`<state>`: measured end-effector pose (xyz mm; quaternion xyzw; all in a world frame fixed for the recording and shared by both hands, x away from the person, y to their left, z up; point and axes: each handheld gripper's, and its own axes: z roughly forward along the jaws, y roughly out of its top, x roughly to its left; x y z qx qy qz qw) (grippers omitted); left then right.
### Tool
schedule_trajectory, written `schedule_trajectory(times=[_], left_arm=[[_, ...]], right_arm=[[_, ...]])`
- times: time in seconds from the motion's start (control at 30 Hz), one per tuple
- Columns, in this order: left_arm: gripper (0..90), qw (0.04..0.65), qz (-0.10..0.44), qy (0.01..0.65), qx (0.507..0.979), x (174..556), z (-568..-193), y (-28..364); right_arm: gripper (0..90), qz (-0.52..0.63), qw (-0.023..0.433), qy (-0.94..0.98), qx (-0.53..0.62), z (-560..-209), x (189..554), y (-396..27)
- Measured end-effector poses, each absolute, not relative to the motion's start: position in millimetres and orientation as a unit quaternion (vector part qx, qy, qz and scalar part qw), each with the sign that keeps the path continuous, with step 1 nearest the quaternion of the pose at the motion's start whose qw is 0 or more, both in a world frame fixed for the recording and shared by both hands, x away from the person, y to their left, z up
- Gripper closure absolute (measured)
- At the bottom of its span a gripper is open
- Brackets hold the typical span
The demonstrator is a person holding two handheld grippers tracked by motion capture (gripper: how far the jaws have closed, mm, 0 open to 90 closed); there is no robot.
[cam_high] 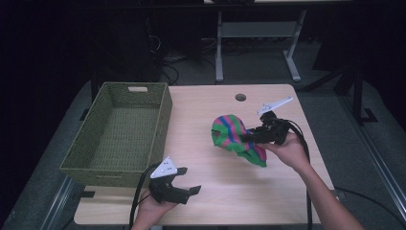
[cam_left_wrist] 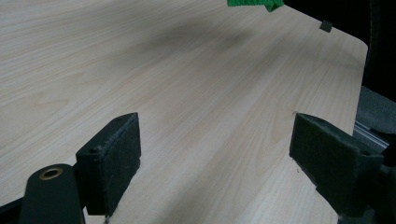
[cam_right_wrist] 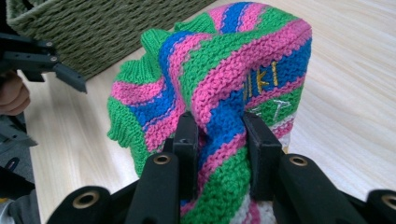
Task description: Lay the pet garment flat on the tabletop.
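Right claw [cam_right_wrist: 217, 140] clenched on bunched knit cloth [cam_right_wrist: 224, 70], frame centre; left claw [cam_left_wrist: 215, 154] released, idle; risk: shallow pinch slips short of basket [cam_high: 119, 132].

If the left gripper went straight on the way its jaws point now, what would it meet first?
Probably nothing soon. The left gripper is open and empty, and its own view looks along bare table toward the far edge. The striped knitted cloth hangs off to one side, held in the right gripper. Depth is uncertain.

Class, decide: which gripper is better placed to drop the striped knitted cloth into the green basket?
Right. The right gripper already pinches the knitted cloth beside the basket; the left gripper is open and holds nothing.
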<state>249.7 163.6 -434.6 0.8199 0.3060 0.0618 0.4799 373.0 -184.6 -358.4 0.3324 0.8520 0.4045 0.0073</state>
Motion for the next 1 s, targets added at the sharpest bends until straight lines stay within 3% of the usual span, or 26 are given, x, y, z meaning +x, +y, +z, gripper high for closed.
schedule_trajectory(times=[1.0], left_arm=[[16.2,0.498,0.079,0.302,0.809,245.2,-428.7,167.3]], right_arm=[[68.8,0.403,0.01,0.87,0.284,-372.6,327.2,-161.9]])
